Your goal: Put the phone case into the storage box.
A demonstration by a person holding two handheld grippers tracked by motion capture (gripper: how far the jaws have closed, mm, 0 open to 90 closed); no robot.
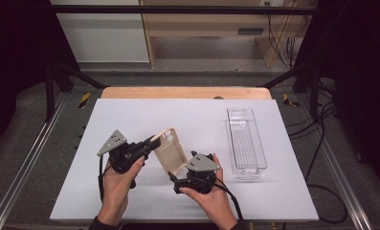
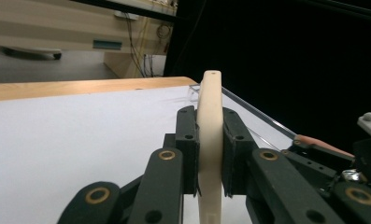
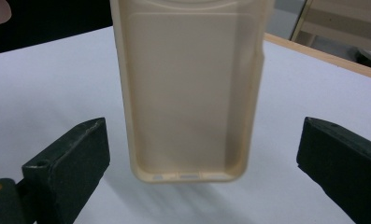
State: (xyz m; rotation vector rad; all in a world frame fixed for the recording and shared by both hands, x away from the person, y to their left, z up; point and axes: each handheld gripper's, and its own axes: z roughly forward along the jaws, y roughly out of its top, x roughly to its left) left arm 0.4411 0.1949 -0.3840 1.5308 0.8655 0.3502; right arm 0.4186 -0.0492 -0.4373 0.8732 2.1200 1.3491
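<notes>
A cream phone case (image 1: 170, 150) hangs tilted above the white table sheet (image 1: 130, 120), near its middle. My left gripper (image 1: 151, 142) is shut on the case's upper left edge; in the left gripper view the two pads (image 2: 188, 149) press on the thin cream edge (image 2: 210, 135). My right gripper (image 1: 174, 179) sits just below the case's lower end, its jaws wide apart. In the right gripper view the case's hollow inner side (image 3: 185, 88) faces me, floating between and beyond the two black fingers (image 3: 64, 163) without touching either.
A clear plastic tray (image 1: 245, 142) lies lengthwise on the right part of the sheet. The wooden table edge (image 1: 185, 92) runs along the back. Cables trail on the floor at the right.
</notes>
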